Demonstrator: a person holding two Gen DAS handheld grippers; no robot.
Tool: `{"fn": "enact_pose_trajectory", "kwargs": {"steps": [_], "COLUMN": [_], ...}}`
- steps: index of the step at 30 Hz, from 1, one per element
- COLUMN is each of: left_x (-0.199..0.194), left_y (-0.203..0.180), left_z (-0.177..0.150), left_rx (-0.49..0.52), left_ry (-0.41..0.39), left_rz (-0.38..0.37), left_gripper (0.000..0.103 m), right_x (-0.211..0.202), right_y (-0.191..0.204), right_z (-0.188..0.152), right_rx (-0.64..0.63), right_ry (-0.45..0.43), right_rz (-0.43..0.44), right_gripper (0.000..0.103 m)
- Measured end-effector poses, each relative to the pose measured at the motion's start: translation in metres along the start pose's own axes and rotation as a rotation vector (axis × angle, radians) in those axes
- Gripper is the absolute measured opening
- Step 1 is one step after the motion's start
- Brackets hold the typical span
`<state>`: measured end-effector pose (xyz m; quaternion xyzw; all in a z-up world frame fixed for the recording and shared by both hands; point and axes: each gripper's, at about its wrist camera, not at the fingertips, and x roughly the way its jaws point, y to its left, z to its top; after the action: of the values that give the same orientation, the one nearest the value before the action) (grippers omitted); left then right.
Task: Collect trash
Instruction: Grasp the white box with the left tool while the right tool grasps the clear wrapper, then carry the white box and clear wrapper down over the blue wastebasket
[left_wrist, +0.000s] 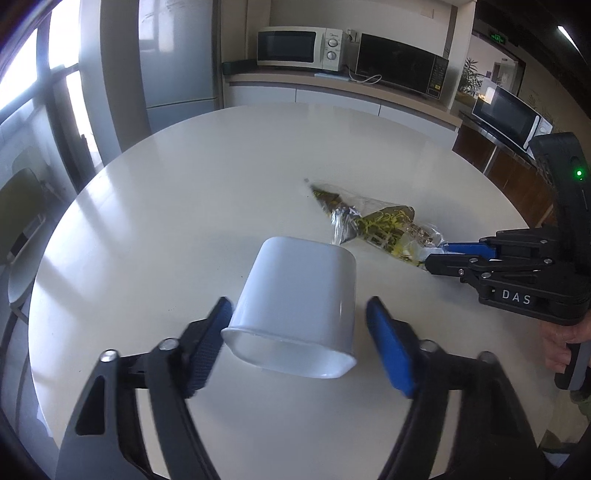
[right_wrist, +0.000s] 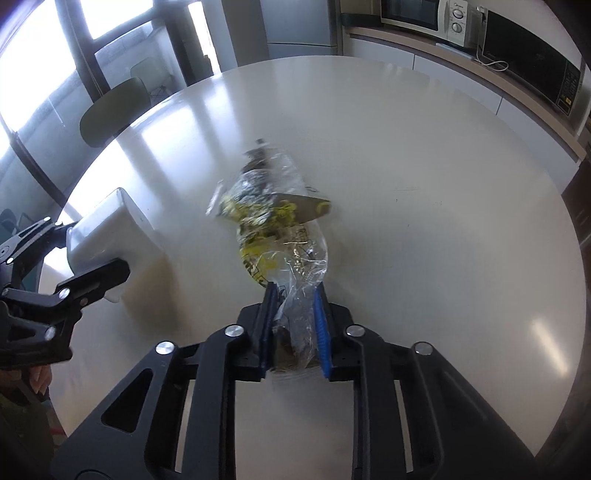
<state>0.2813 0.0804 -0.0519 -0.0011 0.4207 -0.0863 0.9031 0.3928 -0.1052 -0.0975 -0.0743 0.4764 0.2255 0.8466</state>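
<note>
Nearest the lens, the left gripper (left_wrist: 299, 328) straddles a tipped white cup (left_wrist: 295, 306) low in frame, right pad still clear, while the right gripper (right_wrist: 293, 314) pinches the crinkled wrapper (right_wrist: 273, 221) (mid-frame) on the round table (right_wrist: 424, 184).

I'm in an office pantry: microwaves (left_wrist: 301, 47) on a counter (left_wrist: 332, 86), a fridge (left_wrist: 177, 55), and a round table (left_wrist: 221, 177).
</note>
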Motion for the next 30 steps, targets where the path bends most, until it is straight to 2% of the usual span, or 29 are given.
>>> {"fn": "enact_pose_trajectory", "kwargs": {"steps": [3,11,16,30], "left_x": [-0.001,-0.04,-0.063,-0.12], "left_y": [0.0,0.005,-0.006,-0.026], "left_z": [-0.001,-0.013,-0.025,-0.085], "left_rx": [-0.017,-0.126,-0.139,-0.223], "left_ry": [-0.014,-0.109,-0.143,-0.204], "left_rz": [0.026,0.034,0.036,0.058], "left_gripper": [0.062,0.061,0.061,0.061], "right_x": [-0.006,-0.034,-0.054,-0.115], "right_y": [-0.002,-0.006,-0.003,0.014], "right_z": [-0.004,-0.013,-0.026,-0.095], "right_rx": [-0.009,0.013,0.013,-0.048], "right_ry": [-0.025,-0.114,-0.156,-0.265], "right_rz": [-0.009,0.005,0.026,0.092], "right_gripper": [0.009,0.007,0.007,0.007]}}
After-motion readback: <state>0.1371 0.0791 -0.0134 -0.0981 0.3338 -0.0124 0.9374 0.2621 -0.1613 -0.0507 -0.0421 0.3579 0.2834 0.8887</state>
